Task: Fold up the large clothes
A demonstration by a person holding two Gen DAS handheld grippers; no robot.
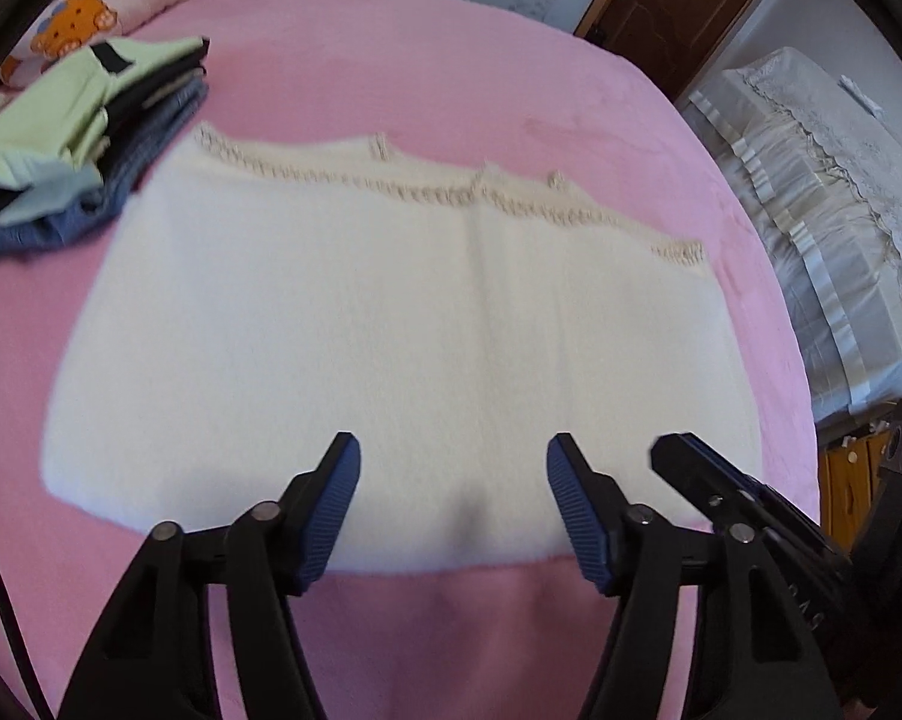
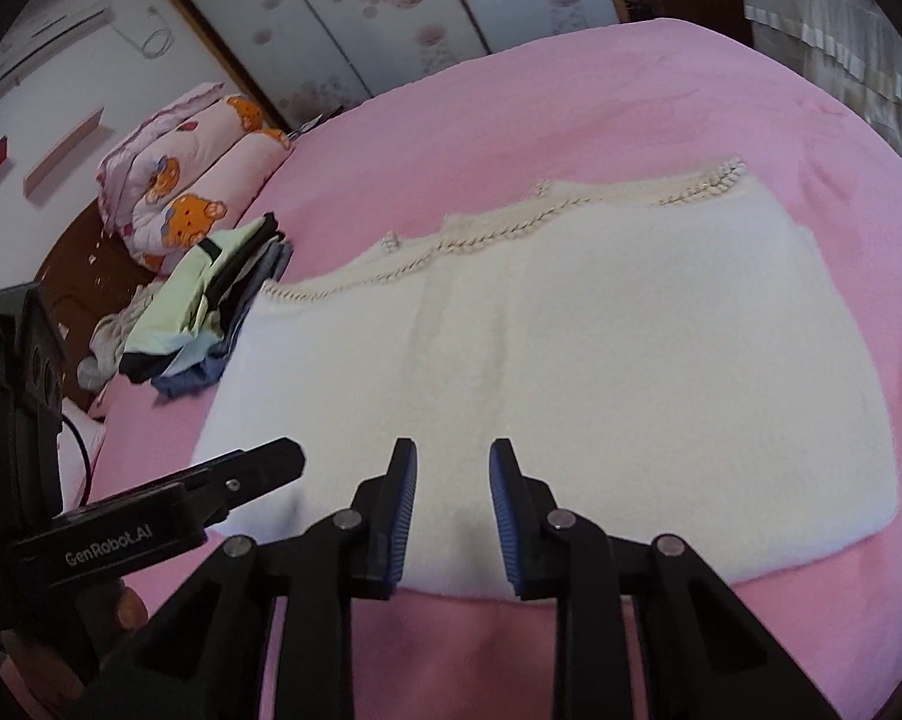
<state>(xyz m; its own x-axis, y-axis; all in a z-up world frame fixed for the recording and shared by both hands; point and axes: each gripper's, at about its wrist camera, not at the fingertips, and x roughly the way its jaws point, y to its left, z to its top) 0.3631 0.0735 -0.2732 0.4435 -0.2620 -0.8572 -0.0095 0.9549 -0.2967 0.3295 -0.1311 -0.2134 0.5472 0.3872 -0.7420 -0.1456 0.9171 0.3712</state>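
Both tools (image 1: 454,459) (image 2: 452,459) agape above white garment's (image 1: 342,324) near edge.

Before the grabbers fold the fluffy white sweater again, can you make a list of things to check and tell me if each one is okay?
1. Left gripper open, holding nothing: ok.
2. Right gripper open, holding nothing: ok.
3. White sweater lies flat on the pink bedspread: ok.
4. Both grippers sit at the sweater's near edge: ok.
5. Stack of folded clothes clear of the sweater: cannot tell; it touches or overlaps the far left corner.
6. Sleeves tucked in evenly: cannot tell, hidden.
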